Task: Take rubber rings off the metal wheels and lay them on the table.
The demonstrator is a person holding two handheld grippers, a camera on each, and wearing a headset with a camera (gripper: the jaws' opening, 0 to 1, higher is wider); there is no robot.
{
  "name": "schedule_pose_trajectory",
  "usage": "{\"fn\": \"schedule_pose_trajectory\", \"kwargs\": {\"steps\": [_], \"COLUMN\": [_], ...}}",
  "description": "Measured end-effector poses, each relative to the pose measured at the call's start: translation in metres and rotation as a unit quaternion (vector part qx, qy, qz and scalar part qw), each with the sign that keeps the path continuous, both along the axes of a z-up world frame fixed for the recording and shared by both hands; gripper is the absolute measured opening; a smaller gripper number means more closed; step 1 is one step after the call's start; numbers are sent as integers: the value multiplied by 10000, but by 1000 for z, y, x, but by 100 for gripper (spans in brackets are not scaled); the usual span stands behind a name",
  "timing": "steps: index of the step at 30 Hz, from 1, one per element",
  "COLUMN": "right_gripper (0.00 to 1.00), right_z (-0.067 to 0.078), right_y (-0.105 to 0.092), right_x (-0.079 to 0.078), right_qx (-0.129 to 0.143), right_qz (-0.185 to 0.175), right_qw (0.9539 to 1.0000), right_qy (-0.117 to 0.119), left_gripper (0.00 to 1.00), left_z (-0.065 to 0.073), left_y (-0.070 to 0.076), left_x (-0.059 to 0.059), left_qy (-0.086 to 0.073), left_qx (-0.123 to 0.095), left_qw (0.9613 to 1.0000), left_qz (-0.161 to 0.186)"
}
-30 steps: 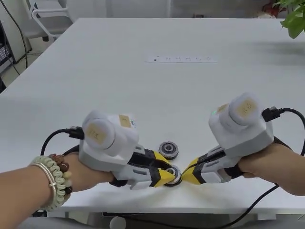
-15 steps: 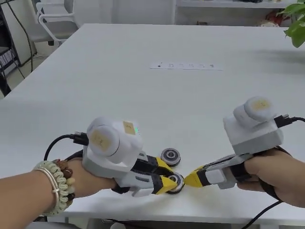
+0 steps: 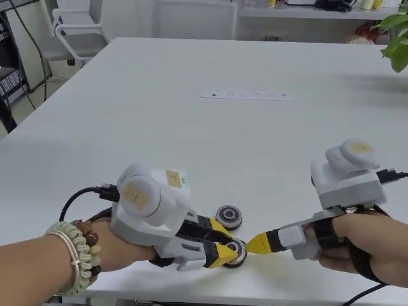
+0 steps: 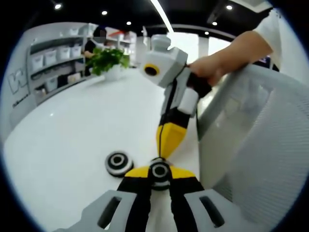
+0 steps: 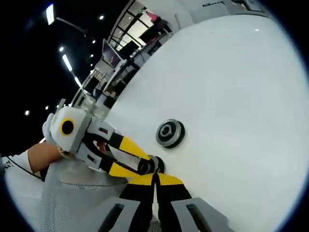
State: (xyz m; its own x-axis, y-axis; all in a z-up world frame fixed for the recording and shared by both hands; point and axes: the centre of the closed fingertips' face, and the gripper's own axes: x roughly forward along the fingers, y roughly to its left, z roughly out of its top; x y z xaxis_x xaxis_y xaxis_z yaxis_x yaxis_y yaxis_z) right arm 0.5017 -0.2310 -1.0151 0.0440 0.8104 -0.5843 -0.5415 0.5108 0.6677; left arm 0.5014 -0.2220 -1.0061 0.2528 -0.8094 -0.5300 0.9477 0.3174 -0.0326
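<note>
The right tool [image 3: 250, 244] had drawn back slightly, jaws pressed together, tip touching the wheel [image 3: 237, 250] pinched by the left tool [image 3: 226, 247]; second wheel [image 3: 228, 215] nearby

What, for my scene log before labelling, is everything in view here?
table: 1, white, under everything
loose metal wheel: 1, silver with black rim, flat on the table near its front edge
held metal wheel: 1, same colours, between the two claws
power strip: 1, white, further back on the table
chair: 1, pale, beyond the far left corner
plant: 1, green, upper right edge
bead bracelets: 2, pale green and brown, on the left wrist
left claw: 1, yellow-tipped, shut on the held metal wheel
right claw: 1, yellow-tipped, shut, its tip at that wheel
</note>
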Motion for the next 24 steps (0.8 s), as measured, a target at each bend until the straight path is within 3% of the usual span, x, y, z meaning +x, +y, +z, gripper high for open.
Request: {"fn": "schedule_pose_trajectory", "kwargs": {"steps": [12, 24], "right_gripper": [0, 0], "right_z": [5, 9], "right_y": [3, 7], "right_x": [-5, -6], "right_qx": [107, 146], "right_qz": [-129, -148], "right_qw": [9997, 9997], "right_qy": [164, 129], "left_gripper": [14, 14], "left_z": [-1, -1], "left_y": [0, -1], "left_x": [1, 1], "left_qy": [-8, -54], "left_qx": [65, 132], "left_qw": [10000, 9999], "left_qz": [-32, -7]}}
